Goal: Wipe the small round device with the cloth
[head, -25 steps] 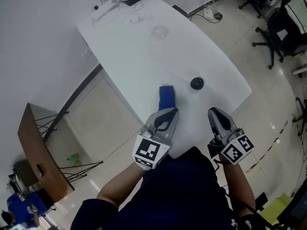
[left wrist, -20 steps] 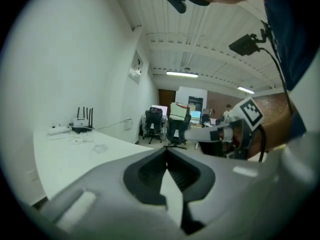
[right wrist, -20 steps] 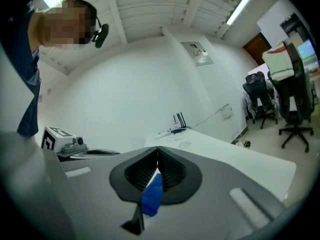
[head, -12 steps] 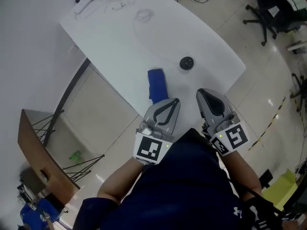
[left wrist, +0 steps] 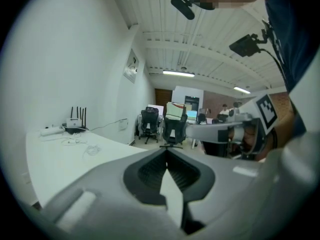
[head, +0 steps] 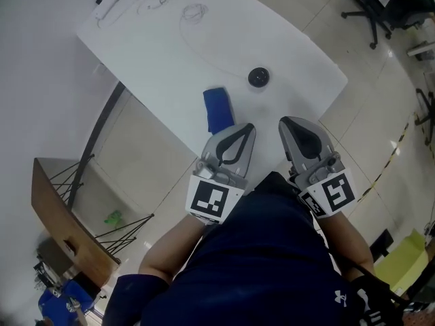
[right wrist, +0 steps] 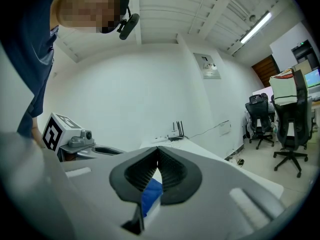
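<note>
Hovering, head view: left gripper [head: 246, 129] & right gripper [head: 285, 123] side by side at table [head: 170, 46] edge, roughly level.
Task things: cloth [head: 217, 109] just past left fingertips, handy to grab; round device [head: 258, 77] further out, apart from it.
Left gripper view: jaws together, nothing btwn.
Right gripper view: jaws together, empty; cloth [right wrist: 151, 194] beyond tips.

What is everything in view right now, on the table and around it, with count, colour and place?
Rounded white table: one, white, centre.
Folded blue cloth: one, blue, table's near part.
Small round black device: one, black, right of cloth, apart from it.
Loose thin cables: several, pale, table's far end.
Router with antennas: one, white, table's far end.
Office chairs: at least two, black, floor beyond table.
Wooden board: one, brown, floor lower left.
Left gripper: one, grey, shut, empty, over table's near end.
Right gripper: one, grey, shut, empty, beside left gripper.
</note>
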The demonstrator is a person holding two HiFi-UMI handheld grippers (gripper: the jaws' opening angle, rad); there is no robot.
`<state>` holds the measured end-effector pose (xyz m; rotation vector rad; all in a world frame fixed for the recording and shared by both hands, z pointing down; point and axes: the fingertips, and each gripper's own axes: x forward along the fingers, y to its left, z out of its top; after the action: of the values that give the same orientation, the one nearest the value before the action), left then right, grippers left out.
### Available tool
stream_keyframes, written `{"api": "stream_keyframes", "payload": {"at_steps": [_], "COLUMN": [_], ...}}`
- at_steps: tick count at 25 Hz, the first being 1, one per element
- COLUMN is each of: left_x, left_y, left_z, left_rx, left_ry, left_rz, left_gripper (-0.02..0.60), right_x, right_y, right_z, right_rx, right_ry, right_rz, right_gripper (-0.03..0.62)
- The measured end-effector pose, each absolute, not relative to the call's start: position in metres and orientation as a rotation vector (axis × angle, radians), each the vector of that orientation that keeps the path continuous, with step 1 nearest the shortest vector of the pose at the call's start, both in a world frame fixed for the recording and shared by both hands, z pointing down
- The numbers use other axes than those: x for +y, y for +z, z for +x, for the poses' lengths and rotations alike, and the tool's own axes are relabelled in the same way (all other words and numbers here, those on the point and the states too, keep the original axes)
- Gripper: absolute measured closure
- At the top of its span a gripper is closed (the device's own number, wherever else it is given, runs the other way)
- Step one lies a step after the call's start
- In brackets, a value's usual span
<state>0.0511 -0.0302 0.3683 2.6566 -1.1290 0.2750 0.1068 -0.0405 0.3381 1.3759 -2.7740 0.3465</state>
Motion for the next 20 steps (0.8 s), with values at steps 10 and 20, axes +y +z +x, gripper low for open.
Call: {"api": "stream_keyframes", "payload": {"at_steps": [10, 20], "left_x": [-0.0305, -0.0292], "left_y": [0.3638, 0.3626], "left_z": [0.0498, 0.0486], "left_rx": [-1.176, -1.192], "left_ry": [0.251, 0.238], "left_rz": [2.669, 2.685], "left_gripper": [0.58, 0.58], "right_x": [-0.0351, -0.0332], "right_y": [0.3369, 0.3364], "right_z": [0.104, 0.102], "right_rx": [-2.785, -2.787], "right_ry": [0.324, 0.318], "right_rz": [1.345, 1.337], "right_gripper": [0.583, 0.582]}}
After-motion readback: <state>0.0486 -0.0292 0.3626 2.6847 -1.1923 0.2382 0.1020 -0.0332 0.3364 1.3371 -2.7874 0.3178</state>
